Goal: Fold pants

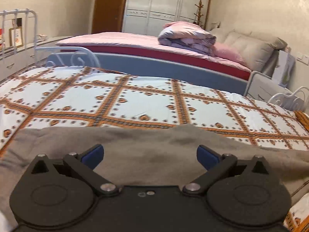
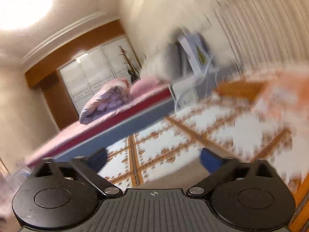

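Note:
Grey pants (image 1: 135, 145) lie spread flat on a bed with a light blue and orange patterned sheet (image 1: 135, 104). My left gripper (image 1: 149, 156) is open, its blue pads wide apart, low over the pants and holding nothing. My right gripper (image 2: 154, 159) is open and empty, tilted and raised over the patterned sheet (image 2: 164, 145). The right wrist view is blurred by motion. A thin beige-grey strip just ahead of it may be the pants' edge (image 2: 173, 174), though I cannot tell for sure.
A second bed with pink bedding (image 1: 135, 40) and a folded quilt (image 1: 185, 34) stands just behind. White metal bed rails (image 1: 77, 56) edge the patterned bed. A white wardrobe (image 1: 154, 9) and a beige headboard (image 1: 251, 48) stand at the back.

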{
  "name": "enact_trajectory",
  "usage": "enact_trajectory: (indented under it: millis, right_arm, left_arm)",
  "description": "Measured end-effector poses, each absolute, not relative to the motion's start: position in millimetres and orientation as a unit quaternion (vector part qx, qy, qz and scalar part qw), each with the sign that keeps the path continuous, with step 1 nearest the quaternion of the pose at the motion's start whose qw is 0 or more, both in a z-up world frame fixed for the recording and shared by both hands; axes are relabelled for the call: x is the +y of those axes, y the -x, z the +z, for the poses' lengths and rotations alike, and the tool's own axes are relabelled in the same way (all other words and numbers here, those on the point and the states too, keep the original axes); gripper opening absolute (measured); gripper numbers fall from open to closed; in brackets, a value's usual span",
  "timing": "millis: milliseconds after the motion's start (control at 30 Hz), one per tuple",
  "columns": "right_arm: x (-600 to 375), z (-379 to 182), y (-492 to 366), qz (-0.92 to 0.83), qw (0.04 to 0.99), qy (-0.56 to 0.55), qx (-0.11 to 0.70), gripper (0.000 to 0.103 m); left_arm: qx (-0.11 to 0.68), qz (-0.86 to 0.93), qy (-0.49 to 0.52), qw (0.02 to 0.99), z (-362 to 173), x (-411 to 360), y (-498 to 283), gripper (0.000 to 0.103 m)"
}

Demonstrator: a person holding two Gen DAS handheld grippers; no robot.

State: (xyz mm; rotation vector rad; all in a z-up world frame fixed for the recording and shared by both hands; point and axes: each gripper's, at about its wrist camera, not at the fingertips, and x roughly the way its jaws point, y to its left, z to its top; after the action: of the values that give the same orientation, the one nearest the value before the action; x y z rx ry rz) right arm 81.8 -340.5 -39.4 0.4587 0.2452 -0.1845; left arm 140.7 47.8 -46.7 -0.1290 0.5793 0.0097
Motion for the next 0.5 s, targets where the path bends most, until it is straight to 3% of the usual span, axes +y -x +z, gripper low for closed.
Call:
enact_trajectory:
  millis: [133,233,400,433,500]
  right_arm:
    - [-338.6,-46.4,-86.7,-0.059,0.94,-0.292,0.165,0.103]
    - [-333.9,-44.9,-69.0,-0.076,0.944,-0.266,0.177,0.103]
    - [-342.9,-35.7,-48.1,-0.065,0.948,-0.262,0.169,0.103]
    - [-348.7,-34.7,-47.7,-0.058,0.943,-0.284,0.167,0.103]
    - [-357.0,-41.1,-50.0,-0.035,0.922,-0.347,0.167,0.103]
  left_arm:
    - [0.3,-0.012,0.06,0.952,-62.7,25.0,-138.4,0.097]
    - [0.33,-0.021,0.03,0.943,-72.6,11.1,-126.0,0.097]
    - [0.282,-0.023,-0.02,0.959,-55.7,3.5,-89.5,0.097]
    - [0.288,-0.018,-0.016,0.957,-55.4,5.7,-88.6,0.094]
    - [0.307,-0.025,-0.007,0.951,-56.2,13.9,-86.7,0.072]
